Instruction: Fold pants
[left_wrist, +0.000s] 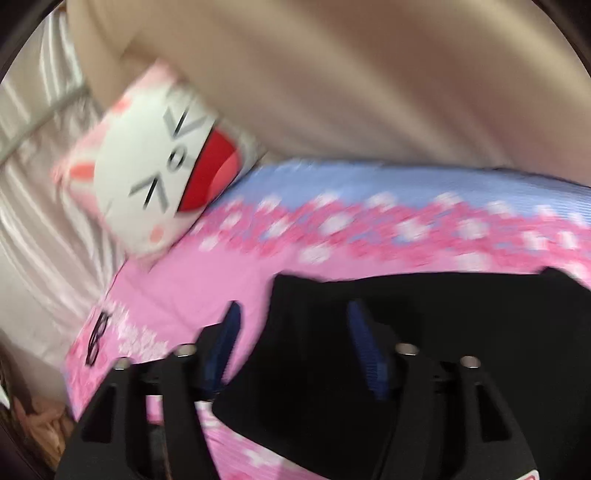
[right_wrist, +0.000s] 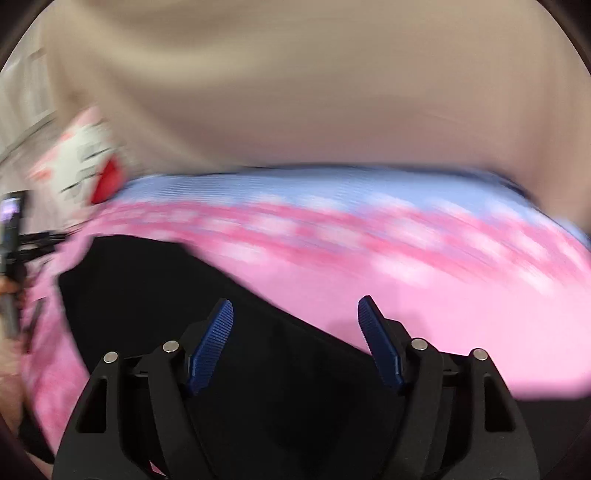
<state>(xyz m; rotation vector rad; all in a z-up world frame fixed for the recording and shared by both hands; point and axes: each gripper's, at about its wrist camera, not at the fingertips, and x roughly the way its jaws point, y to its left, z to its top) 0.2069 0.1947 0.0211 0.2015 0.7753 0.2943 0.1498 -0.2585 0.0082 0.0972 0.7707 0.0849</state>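
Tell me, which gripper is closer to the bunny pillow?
Left. The left gripper sits over the black pants, near the bunny pillow. The right gripper is farther along the pants.

- A bed has a pink cover (left_wrist: 177, 284) with white flowers and a blue strip along the far side.
- A big tan wall (left_wrist: 351, 81) stands behind the bed.
- A white bunny pillow (left_wrist: 155, 173) sits on the bed.
- Pale shiny curtains (left_wrist: 33, 206) hang beside it.

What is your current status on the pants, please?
Left gripper open, right gripper open, both over the black pants. Pants flat on pink floral bedsheet, not gripped. Eyeglasses and rabbit pillow nearby, off the pants.
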